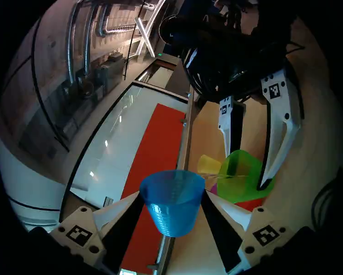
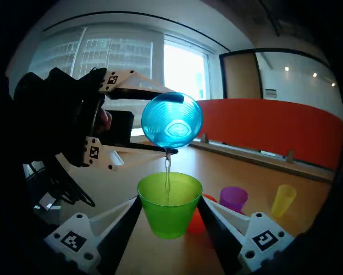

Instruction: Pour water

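closest in the right gripper view is a translucent green plastic cup (image 2: 170, 213), clamped on both sides by the fingers of the right gripper (image 2: 170, 199) and held upright; whether it rests on the pale wooden table (image 2: 245, 167) or hangs just over it i cannot tell. directly above it, the left gripper (image 2: 171, 121) pinches a translucent blue plastic cup (image 2: 171, 120) between both fingers, tipped nearly onto its side, with the mouth turned toward the viewer and the lower rim over the green cup's opening. a thin stream of water (image 2: 167, 172) falls from that rim into the green cup, so the pour is under way. given the steep tilt, i judge it to be in its later part, though how much has gathered below i cannot tell. what is left looks like draining the last of it and righting the blue cup. behind, on the table, stand a purple plastic cup (image 2: 233, 198) and a yellow plastic cup (image 2: 284, 199), with something orange (image 2: 198, 222) just behind the green cup.
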Demonstrator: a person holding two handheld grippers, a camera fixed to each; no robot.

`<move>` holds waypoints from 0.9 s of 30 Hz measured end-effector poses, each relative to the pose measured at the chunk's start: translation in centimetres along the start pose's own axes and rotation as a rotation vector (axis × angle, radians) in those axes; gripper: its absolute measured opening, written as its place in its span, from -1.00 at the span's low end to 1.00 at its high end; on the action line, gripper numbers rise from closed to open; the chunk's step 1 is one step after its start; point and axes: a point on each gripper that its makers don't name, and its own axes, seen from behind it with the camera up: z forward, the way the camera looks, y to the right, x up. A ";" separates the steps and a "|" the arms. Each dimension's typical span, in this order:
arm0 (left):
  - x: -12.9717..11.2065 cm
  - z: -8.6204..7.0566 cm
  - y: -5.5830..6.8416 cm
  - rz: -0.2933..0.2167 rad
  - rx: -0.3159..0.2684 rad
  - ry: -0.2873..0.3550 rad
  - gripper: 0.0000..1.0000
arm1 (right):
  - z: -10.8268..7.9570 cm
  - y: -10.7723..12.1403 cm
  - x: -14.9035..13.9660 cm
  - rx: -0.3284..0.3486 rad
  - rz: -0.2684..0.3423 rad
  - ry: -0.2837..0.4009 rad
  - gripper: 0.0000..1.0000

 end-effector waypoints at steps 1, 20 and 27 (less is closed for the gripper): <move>0.0 0.0 0.0 0.003 0.001 0.000 0.70 | 0.0 0.0 0.0 0.000 0.000 0.000 0.80; -0.1 0.4 0.0 0.044 0.004 -0.001 0.70 | 0.2 -0.1 -0.2 0.002 0.001 0.000 0.79; 0.0 0.3 -0.2 0.073 0.005 -0.002 0.70 | 0.2 0.0 -0.2 0.001 0.003 0.000 0.79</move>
